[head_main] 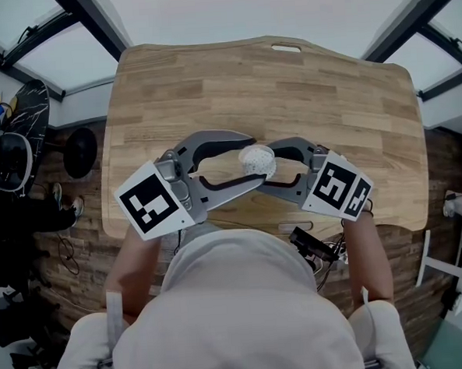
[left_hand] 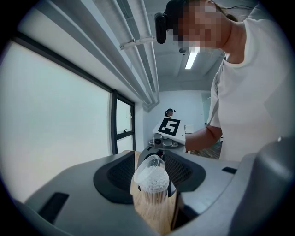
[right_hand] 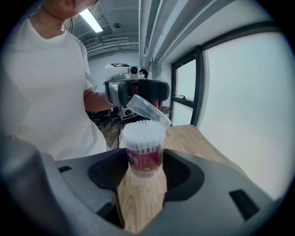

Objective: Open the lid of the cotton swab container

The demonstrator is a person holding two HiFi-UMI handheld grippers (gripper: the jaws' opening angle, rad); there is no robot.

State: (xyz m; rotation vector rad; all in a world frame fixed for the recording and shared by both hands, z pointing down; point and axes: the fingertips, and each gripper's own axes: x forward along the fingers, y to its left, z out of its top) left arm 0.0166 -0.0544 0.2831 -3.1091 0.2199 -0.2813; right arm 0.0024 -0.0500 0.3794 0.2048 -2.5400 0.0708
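**A:** Your cotton swab container (head_main: 257, 161) stood upright on the wooden table (head_main: 287, 83), toward the near edge and about midway across. It was a clear round tub packed full of swabs (right_hand: 143, 131), white heads up, with a dark red label (right_hand: 144, 159) round its lower part.

**B:** Its lid (right_hand: 148, 109) was open. It was clear plastic, hinged at one side of the rim and tilted steeply up and back, so the swab heads lay bare beneath it.

**A:** You had the right gripper (head_main: 269, 168) closed on the container's body. A dark pad sat against each side low down, near the tabletop, so those jaws stood only as far apart as the tub was wide.

**B:** Your left gripper (head_main: 250, 161) faced it from the opposite side. Its jaws were spread wide, one on either side of the raised lid and the container's top. I saw neither pad pressing on anything, so it held nothing.

**A:** You pointed the two grippers at each other, tips meeting at the container, with the left marker cube (head_main: 150, 202) and the right marker cube (head_main: 340, 187) turned up toward your head.

**B:** Your left forearm (head_main: 134, 260) and right forearm (head_main: 368, 249) reached in from the near edge. You held the left gripper close to level and the right one tipped down toward the table.
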